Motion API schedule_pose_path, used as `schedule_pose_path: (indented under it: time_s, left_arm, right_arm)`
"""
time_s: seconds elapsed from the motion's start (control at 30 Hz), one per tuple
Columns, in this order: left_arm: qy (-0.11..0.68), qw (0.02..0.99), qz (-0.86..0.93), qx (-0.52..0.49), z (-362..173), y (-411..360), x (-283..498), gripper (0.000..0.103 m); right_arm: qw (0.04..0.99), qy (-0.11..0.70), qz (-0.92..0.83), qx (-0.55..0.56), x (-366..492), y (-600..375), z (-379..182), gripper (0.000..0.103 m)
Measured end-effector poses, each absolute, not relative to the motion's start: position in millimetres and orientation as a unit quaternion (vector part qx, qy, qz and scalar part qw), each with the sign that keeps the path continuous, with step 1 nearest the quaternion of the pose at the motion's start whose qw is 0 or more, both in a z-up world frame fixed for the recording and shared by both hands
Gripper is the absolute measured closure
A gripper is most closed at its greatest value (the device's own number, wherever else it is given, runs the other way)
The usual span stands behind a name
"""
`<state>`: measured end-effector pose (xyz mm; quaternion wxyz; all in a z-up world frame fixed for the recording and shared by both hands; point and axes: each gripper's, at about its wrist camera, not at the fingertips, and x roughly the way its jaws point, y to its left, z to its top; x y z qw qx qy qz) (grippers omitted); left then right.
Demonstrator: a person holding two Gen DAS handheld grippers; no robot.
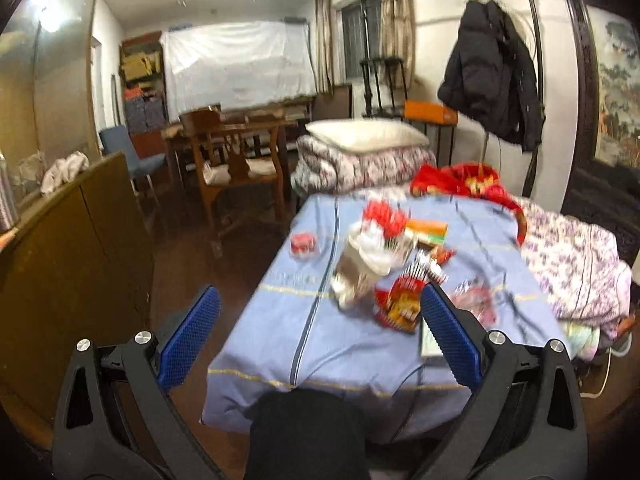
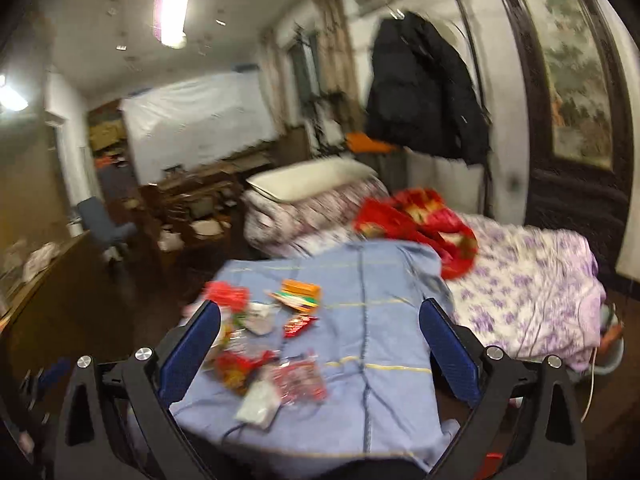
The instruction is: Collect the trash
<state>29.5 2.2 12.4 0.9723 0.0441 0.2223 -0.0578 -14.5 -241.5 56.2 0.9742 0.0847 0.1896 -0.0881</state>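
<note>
Snack wrappers and packets lie scattered on a blue sheet (image 1: 340,344) over the bed end. In the left wrist view I see a white and brown bag (image 1: 360,268), a red snack packet (image 1: 400,304), an orange box (image 1: 428,230) and a small red packet (image 1: 304,244). My left gripper (image 1: 320,304) is open and empty, above the near edge of the sheet. In the right wrist view the blue sheet (image 2: 380,340) holds the orange box (image 2: 302,292), a red wrapper (image 2: 298,326), a clear red packet (image 2: 300,380) and a white packet (image 2: 258,402). My right gripper (image 2: 320,320) is open and empty above them.
A floral quilt (image 1: 568,256) and red blanket (image 1: 456,180) lie right of the sheet. A folded quilt with a pillow (image 1: 364,136) sits behind. A wooden chair (image 1: 236,164) and table stand beyond the floor gap. A brown cabinet (image 1: 72,264) stands left. A black coat (image 1: 492,76) hangs on a stand.
</note>
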Motion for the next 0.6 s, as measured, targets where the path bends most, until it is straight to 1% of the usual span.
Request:
schedule_pose_path:
  time_s: [0.13,0.23,0.4,0.6]
  left_arm:
    - [0.217,0.973,-0.072,0.026,28.2,6.0,6.3,0.007]
    - [0.205,0.976,-0.070,0.022,37.9,10.3,-7.4,0.007]
    - [0.198,0.975,-0.087,0.045,43.5,3.4,-16.0,0.007]
    - [0.202,0.973,-0.087,0.078,26.5,-8.9,-6.1,0.007]
  right_arm:
    - [0.977,0.175,-0.094,0.074,-53.3,-223.7,55.4,0.006]
    - [0.973,0.185,-0.109,0.079,-62.4,-223.7,49.9,0.006]
    - [0.969,0.203,-0.103,0.092,-64.9,-221.4,38.5,0.006]
    - [0.964,0.233,-0.098,0.077,-39.1,-217.1,9.5,0.006]
